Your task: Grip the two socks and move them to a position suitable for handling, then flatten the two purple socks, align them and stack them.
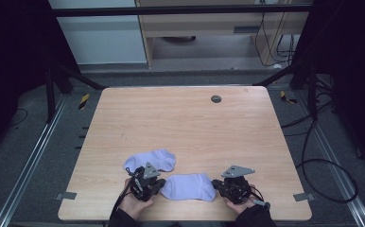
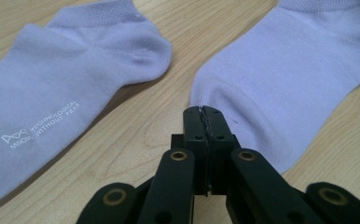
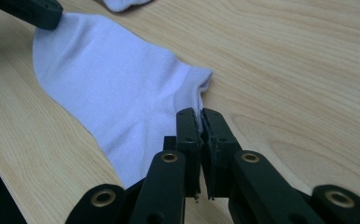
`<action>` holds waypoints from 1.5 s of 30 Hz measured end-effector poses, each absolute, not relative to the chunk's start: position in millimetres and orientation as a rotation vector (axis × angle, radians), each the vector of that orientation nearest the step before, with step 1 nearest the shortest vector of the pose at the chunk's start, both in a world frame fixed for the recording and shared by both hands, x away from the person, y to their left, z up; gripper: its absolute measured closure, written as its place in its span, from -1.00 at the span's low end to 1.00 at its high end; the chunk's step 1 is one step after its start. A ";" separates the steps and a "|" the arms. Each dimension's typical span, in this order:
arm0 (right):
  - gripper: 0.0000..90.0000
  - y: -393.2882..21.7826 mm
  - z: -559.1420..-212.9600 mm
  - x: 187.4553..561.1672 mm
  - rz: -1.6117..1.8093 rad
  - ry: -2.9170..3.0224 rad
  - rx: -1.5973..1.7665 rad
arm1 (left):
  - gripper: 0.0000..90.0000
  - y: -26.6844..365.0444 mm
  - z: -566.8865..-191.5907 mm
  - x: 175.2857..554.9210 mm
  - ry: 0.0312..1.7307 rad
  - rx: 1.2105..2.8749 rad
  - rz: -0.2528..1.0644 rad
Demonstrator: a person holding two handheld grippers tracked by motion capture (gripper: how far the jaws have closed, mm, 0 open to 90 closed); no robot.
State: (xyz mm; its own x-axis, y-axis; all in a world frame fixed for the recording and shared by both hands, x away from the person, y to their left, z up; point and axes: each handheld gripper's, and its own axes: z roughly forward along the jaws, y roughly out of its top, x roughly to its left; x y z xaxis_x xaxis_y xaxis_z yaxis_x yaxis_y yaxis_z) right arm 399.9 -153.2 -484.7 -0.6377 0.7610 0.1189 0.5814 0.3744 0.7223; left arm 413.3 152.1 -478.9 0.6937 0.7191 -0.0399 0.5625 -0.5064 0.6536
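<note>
Near sock: flat on table, stretched between both fingers. Left gripper fingers closed on toe edge; right gripper fingers closed at cuff edge. Second sock: just beyond left fingers. Risk: shallow pinch, fabric slipping out on lift.

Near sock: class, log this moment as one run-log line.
near sock flat on table | left gripper shut at toe edge | right gripper shut at cuff edge | far sock untouched
</note>
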 end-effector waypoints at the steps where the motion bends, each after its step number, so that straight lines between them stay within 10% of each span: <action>1: 0.92 -153.2 -484.7 399.9 1.116 2.401 1.197 | 0.98 152.1 -478.9 413.3 0.976 2.250 0.312; 26: 0.38 -156.4 -464.7 415.8 1.289 2.180 1.165 | 0.19 192.2 -460.1 425.3 1.089 2.059 0.483; 45: 0.08 -97.1 -451.2 445.4 1.362 2.146 1.120 | 0.08 252.5 -453.9 447.1 1.234 1.935 0.585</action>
